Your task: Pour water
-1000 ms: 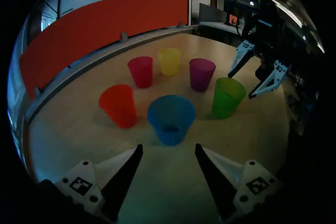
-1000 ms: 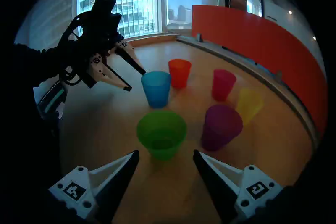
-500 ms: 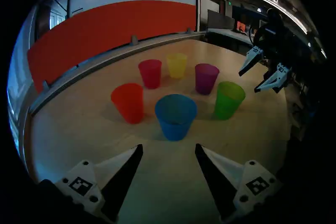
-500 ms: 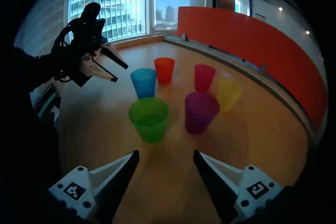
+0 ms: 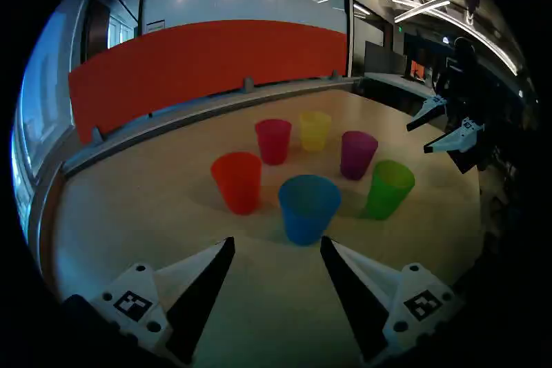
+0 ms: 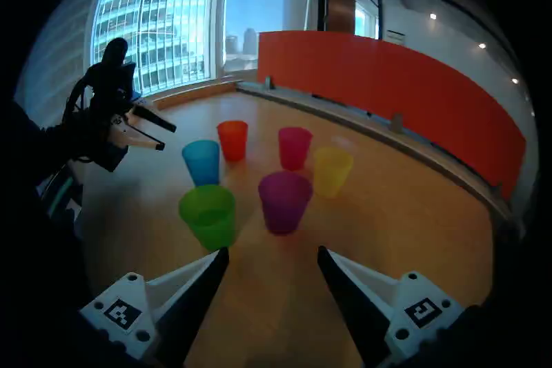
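Several coloured plastic cups stand upright in a ring on the wooden table [image 5: 124, 230]. In the left gripper view the blue cup [image 5: 308, 208] is nearest, with orange [image 5: 236, 181], pink [image 5: 273, 140], yellow [image 5: 314, 130], purple [image 5: 358, 154] and green [image 5: 388, 188] around it. My left gripper [image 5: 276, 244] is open and empty, just short of the blue cup. In the right gripper view the green cup [image 6: 208, 215] and purple cup [image 6: 284, 200] are closest. My right gripper [image 6: 272, 252] is open and empty, short of them. The left gripper [image 6: 168, 138] hangs beyond the blue cup [image 6: 201, 161].
A red panel [image 5: 207, 57] on a low ledge runs along the table's far side. Tall windows [image 6: 159, 30] stand behind the hand and dark sleeve [image 6: 62, 140] holding the left gripper. The right gripper [image 5: 418, 139] hovers at the table's right end.
Both grippers have drawn back and risen from the cups, which now look smaller and farther off. The cups themselves have not moved. Both grippers stay open.
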The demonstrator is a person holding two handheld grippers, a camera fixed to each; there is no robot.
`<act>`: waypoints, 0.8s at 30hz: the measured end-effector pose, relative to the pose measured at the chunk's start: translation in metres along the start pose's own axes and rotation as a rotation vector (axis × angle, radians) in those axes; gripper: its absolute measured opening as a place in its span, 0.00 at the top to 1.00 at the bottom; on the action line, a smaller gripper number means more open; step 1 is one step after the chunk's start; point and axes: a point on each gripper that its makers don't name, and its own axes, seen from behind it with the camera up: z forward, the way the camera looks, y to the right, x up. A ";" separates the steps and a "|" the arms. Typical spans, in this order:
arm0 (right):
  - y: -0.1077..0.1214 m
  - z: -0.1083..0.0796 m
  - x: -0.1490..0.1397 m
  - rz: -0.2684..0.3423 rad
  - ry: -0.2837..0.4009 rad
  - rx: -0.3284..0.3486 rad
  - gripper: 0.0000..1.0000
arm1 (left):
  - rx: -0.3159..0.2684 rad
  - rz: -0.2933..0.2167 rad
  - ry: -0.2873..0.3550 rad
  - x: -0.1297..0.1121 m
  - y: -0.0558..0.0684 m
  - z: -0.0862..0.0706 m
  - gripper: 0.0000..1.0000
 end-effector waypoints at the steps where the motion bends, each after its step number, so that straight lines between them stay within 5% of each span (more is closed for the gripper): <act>1: 0.004 0.000 0.003 0.011 0.013 -0.013 0.00 | 0.006 -0.006 0.013 0.002 -0.001 -0.001 0.08; 16: 0.037 -0.005 0.037 0.106 0.182 -0.177 0.00 | 0.154 -0.094 0.208 0.034 -0.032 -0.019 0.08; 24: 0.057 -0.007 0.050 0.147 0.266 -0.295 0.00 | 0.253 -0.101 0.296 0.050 -0.050 -0.033 0.08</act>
